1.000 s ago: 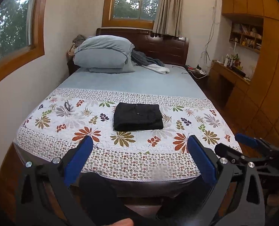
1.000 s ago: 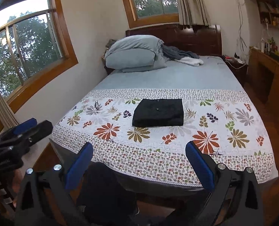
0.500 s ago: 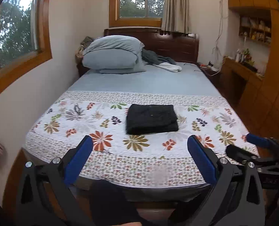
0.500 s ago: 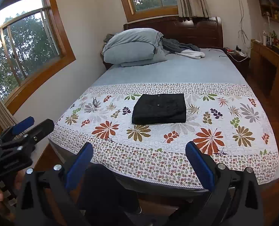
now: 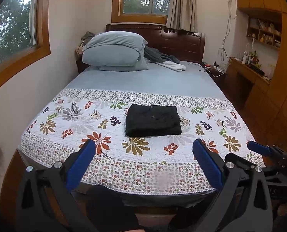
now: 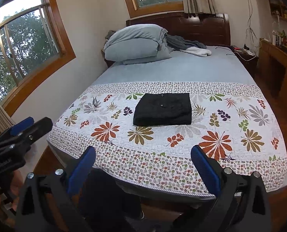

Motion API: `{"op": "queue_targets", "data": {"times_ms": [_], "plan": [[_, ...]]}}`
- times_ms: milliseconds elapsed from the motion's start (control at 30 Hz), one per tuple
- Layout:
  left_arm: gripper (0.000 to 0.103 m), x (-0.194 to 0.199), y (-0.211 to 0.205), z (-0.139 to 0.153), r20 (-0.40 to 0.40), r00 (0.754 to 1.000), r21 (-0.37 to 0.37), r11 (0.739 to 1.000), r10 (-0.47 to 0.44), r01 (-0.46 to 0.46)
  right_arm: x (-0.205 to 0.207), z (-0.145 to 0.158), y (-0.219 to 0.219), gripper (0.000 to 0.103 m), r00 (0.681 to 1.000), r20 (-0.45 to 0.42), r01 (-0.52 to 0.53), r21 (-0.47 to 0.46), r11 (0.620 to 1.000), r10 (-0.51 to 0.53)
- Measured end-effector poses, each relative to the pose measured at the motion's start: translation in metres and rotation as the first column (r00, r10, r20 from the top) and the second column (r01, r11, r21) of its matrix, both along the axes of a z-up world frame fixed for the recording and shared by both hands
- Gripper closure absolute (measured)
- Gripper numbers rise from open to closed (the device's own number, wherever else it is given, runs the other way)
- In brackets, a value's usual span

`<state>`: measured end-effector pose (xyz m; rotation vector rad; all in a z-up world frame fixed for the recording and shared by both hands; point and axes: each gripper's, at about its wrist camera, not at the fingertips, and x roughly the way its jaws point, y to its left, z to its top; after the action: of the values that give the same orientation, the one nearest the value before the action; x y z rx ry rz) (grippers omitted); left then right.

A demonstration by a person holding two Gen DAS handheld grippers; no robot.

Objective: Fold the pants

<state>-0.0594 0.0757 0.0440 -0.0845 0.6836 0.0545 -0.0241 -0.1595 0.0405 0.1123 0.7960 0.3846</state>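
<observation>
Left wrist view, left to right: side window (image 5: 13,29) at upper left; eyeglasses (image 5: 74,107) on the floral quilt (image 5: 97,147) at centre left; stacked grey-blue pillows (image 5: 114,54) against the dark headboard (image 5: 182,44), with a rumpled grey and white garment (image 5: 166,61) just beside them; wooden desk (image 5: 248,73) and shelves at the right edge. The pants (image 5: 153,120) lie at frame centre, folded into a compact black rectangle, flat on the quilt, two buttons visible on top. Left hand-held gripper (image 5: 143,152) sits in the lower foreground, blue pads spread wide, nothing between them, well apart from the pants and short of the bed's foot edge. The right hand-held gripper's tip shows at the lower right edge of this view. Right wrist view, left to right: the left hand-held gripper enters at the lower left edge, held by a hand (image 6: 6,185); window at upper left; eyeglasses (image 6: 95,101) on the quilt; pants (image 6: 163,109) at centre, slightly above the middle, untouched. Right hand-held gripper (image 6: 143,152) in the lower foreground, jaws wide, empty, near the foot of the bed.
</observation>
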Motion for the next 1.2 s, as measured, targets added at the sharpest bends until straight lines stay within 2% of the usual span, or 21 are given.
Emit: {"op": "queue_targets", "data": {"times_ms": [367, 867, 1200], "plan": [[0.003, 0.0061, -0.0026, -0.0042, 0.004, 1.000, -0.013, 1.000, -0.010, 0.010, 0.0047, 0.0001, 0.0022, 0.004, 1.000, 0.006, 0.000, -0.010, 1.000, 0.000], [0.003, 0.0052, -0.0033, -0.0013, 0.039, 0.999, 0.015, 1.000, 0.011, -0.011, 0.0080, -0.0017, 0.0008, 0.004, 1.000, 0.010, 0.008, -0.007, 1.000, -0.008], [0.003, 0.0054, 0.0029, -0.0012, 0.027, 0.999, -0.012, 1.000, 0.024, -0.024, 0.0063, -0.0006, 0.0019, 0.004, 1.000, 0.011, 0.010, -0.006, 1.000, -0.009]]}}
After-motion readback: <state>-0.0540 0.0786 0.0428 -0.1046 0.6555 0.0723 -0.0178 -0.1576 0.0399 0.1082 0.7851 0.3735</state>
